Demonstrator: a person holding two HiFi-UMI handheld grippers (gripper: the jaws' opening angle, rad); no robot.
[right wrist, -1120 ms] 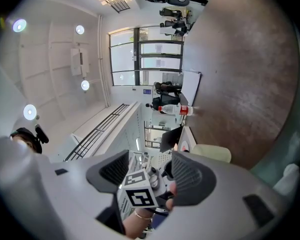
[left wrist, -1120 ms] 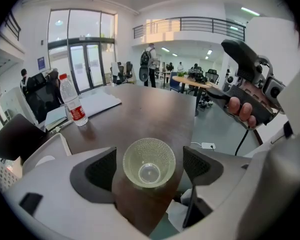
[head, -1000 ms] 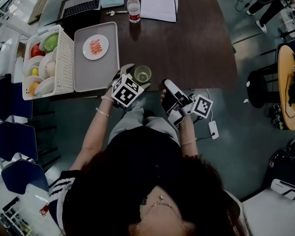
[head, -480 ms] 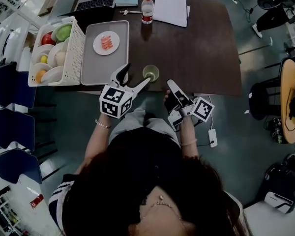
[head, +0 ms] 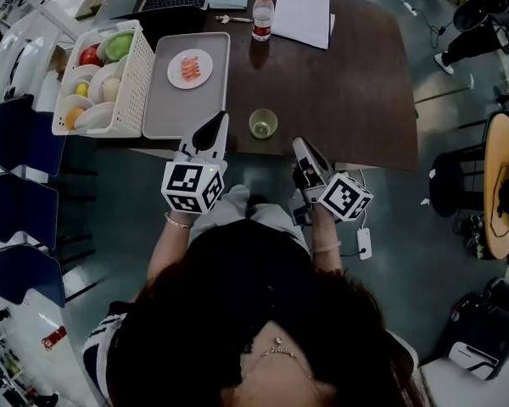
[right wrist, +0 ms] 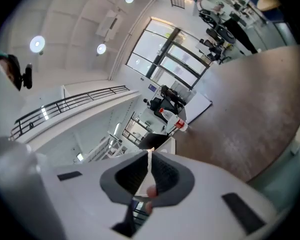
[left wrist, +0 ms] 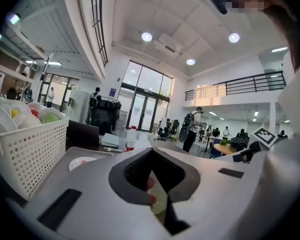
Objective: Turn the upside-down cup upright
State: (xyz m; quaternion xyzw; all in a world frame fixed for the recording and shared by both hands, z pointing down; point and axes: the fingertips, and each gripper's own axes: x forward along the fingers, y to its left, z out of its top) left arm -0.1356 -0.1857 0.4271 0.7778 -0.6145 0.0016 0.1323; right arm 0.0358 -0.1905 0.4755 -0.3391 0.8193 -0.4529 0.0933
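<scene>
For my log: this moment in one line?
clear glass cup: upright on brown table | left gripper: shut, empty | right gripper: closing, empty

Open-plan office: laptop [head: 165, 1], swivel chairs [left wrist: 166, 129].

The left gripper [head: 221, 119] points forward and slightly inward, its jaws pressed together with nothing between them; the left marker cube [head: 192, 186] sits face-up behind them. The right gripper [head: 299, 142], well apart from it, also angles inward, its jaws closing to a hairline gap with nothing in it, and the right marker cube [head: 346, 196] is tipped outward. The left forearm [head: 164, 248] and the right forearm [head: 326, 246] reach forward from the body, elbows bent. The hands appear to be hidden beneath the cubes
</scene>
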